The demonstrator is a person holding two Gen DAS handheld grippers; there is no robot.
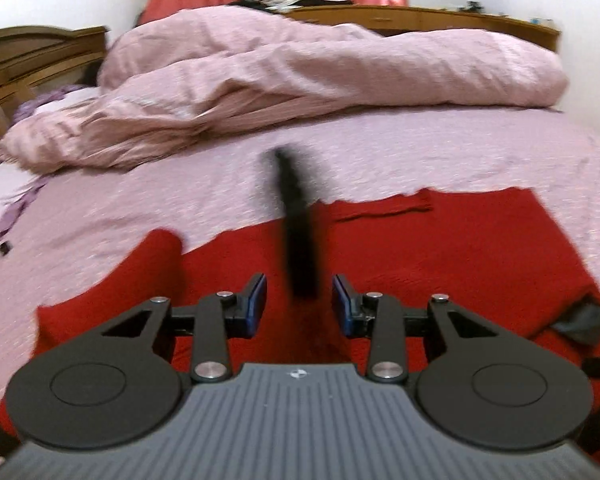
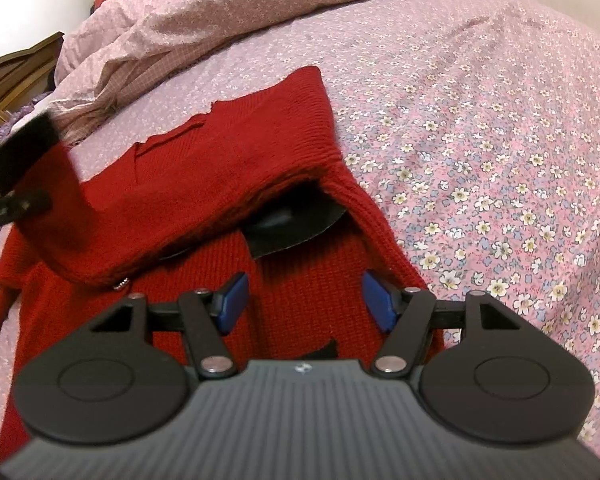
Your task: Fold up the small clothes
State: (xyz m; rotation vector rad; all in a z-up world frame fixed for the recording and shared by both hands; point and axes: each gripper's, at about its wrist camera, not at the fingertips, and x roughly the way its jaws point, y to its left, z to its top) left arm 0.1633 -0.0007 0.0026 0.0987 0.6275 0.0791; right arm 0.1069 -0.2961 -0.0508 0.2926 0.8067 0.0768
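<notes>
A red knit garment lies on the bed, partly folded over itself. In the right wrist view the red garment has an upper flap over its lower part, with a black lining or tag showing in the gap. My left gripper is open above the garment. A blurred black strip hangs between its fingers; I cannot tell whether it touches them. My right gripper is open and empty over the garment's near part. The left gripper's blurred black end shows at the left edge there.
A rumpled pink duvet is piled across the far side of the bed. The floral sheet extends to the right. A wooden headboard is at the left and a wooden ledge behind the bed.
</notes>
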